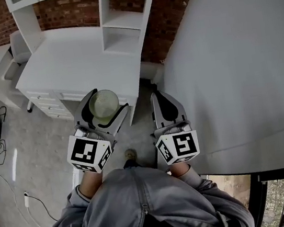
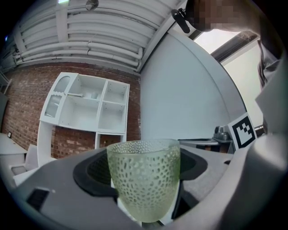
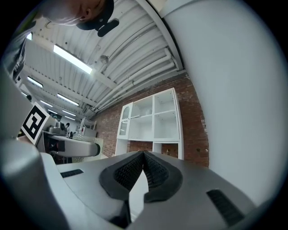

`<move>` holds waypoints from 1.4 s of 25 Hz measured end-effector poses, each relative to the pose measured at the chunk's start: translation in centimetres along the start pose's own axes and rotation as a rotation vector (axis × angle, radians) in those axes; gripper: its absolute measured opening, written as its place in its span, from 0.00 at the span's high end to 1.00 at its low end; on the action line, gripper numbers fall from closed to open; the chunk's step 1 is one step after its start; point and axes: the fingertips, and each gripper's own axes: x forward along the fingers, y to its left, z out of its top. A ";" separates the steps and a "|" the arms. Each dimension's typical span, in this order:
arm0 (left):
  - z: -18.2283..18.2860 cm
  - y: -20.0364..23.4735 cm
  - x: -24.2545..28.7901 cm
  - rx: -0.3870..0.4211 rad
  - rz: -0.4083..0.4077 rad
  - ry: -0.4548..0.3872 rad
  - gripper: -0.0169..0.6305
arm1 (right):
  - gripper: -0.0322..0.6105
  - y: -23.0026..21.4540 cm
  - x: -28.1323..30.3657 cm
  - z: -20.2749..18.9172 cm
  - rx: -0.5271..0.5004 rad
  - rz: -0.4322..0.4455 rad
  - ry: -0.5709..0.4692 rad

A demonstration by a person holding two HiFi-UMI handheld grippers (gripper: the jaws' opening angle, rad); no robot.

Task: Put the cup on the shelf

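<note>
The left gripper (image 1: 103,106) has its fingers spread wide around the dimpled green cup (image 2: 144,179), upright at the near edge of the white table (image 1: 71,62). The right gripper (image 3: 144,155), empty, has its fingers pressed together. Open floor (image 1: 41,146) lies left. A curved white wall (image 1: 239,58) crowds the right. The shelf (image 1: 123,20) stands at the table's far side.

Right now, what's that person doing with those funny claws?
A person holds a claw in each hand. The left claw grips a bumpy green cup, upright. The right claw is shut and empty. Ahead stands a white desk with a shelf unit against a brick wall; the cup isn't on it yet.
</note>
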 end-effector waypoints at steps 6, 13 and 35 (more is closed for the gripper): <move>0.0 2.0 4.7 0.002 0.013 -0.003 0.37 | 0.91 -3.3 4.1 -0.9 0.013 0.011 0.006; -0.4 3.7 9.4 0.003 0.017 -0.008 0.37 | 0.91 -6.9 7.6 -2.1 0.015 0.007 0.010; -1.5 7.2 15.2 -0.005 0.024 0.000 0.37 | 0.91 -10.5 11.5 -4.3 0.042 -0.022 0.025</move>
